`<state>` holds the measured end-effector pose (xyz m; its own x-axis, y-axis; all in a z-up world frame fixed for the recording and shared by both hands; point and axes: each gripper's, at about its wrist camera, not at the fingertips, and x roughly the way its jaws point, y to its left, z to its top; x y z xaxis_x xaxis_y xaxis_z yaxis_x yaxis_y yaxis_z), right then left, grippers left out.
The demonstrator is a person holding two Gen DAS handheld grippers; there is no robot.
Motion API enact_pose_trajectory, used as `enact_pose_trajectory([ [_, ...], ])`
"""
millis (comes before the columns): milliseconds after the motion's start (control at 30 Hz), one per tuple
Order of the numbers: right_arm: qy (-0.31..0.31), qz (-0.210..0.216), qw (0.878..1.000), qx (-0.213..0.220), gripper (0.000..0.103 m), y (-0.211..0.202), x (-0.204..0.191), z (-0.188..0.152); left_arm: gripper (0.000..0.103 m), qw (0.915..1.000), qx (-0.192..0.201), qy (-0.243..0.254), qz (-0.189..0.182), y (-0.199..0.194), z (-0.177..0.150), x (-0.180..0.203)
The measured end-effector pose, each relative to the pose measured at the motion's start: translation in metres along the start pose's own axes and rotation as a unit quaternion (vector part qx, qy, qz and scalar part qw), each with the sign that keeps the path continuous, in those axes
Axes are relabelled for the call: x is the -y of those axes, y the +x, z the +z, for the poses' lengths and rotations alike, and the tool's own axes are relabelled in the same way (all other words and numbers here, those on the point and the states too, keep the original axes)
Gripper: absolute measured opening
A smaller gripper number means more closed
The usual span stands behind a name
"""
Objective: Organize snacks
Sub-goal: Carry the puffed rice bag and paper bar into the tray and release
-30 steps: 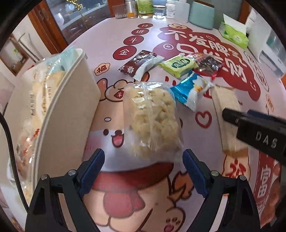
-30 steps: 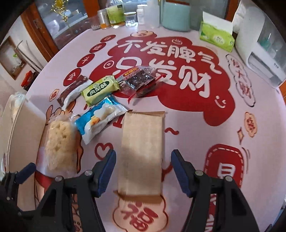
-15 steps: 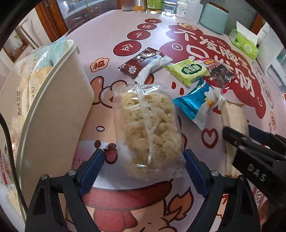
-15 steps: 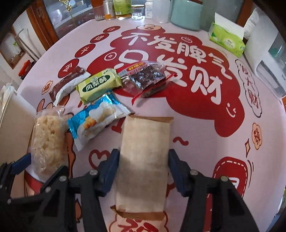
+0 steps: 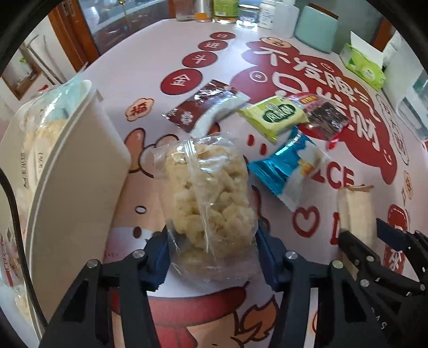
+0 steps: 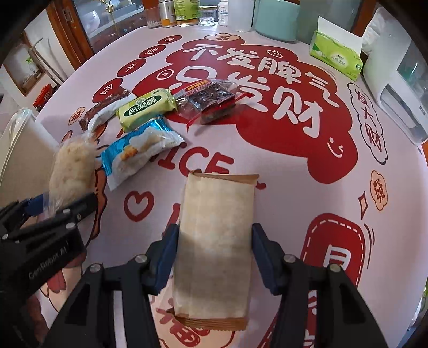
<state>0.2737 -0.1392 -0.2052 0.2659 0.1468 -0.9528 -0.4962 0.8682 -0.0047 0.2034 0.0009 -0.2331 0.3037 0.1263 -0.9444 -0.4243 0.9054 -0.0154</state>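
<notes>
My left gripper [image 5: 212,249] is shut on the clear bag of puffed rice cake [image 5: 208,198], gripping its near end, which looks lifted off the table. My right gripper [image 6: 214,249] is shut on the long tan paper-wrapped snack [image 6: 216,235]. On the table lie a blue-and-white packet [image 5: 290,166], a green packet [image 5: 275,116], a dark clear-wrapped snack [image 5: 325,117] and a brown-and-white packet [image 5: 206,108]. A white bin [image 5: 72,187] with bagged snacks inside stands at the left. The right gripper with its snack also shows in the left wrist view [image 5: 355,214].
The round table has a red-and-pink printed cloth [image 6: 294,166]. At the far edge stand several bottles and jars [image 6: 187,13], a teal container [image 6: 278,18] and a green tissue box [image 6: 337,56]. A white appliance [image 6: 398,88] stands at the right.
Both grippers have closed: the left on the rice cake bag, the right on the tan wrapped snack. Both have moved forward onto their snacks.
</notes>
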Motion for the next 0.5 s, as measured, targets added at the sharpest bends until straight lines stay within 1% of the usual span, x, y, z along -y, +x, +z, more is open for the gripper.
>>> enact_pose_trajectory([
  [100, -0.002, 0.004, 1.0, 0.0, 0.054, -0.002, 0.0, -0.004, 0.051, 1.0, 0.003, 0.006, -0.001, -0.003, -0.007, 0.0],
  [267, -0.007, 0.016, 1.0, 0.011, 0.054, -0.015, -0.004, -0.011, 0.05, 0.9997, -0.006, 0.018, -0.018, -0.021, -0.026, 0.003],
  [433, -0.019, 0.032, 0.999, 0.038, 0.054, -0.05, -0.012, -0.016, 0.05, 0.9986, 0.006, 0.043, -0.03, -0.072, -0.055, -0.001],
  [500, -0.026, 0.038, 0.998, 0.051, 0.054, -0.065, -0.017, -0.018, 0.05, 0.9982, 0.011, 0.047, -0.035, -0.092, -0.064, -0.009],
])
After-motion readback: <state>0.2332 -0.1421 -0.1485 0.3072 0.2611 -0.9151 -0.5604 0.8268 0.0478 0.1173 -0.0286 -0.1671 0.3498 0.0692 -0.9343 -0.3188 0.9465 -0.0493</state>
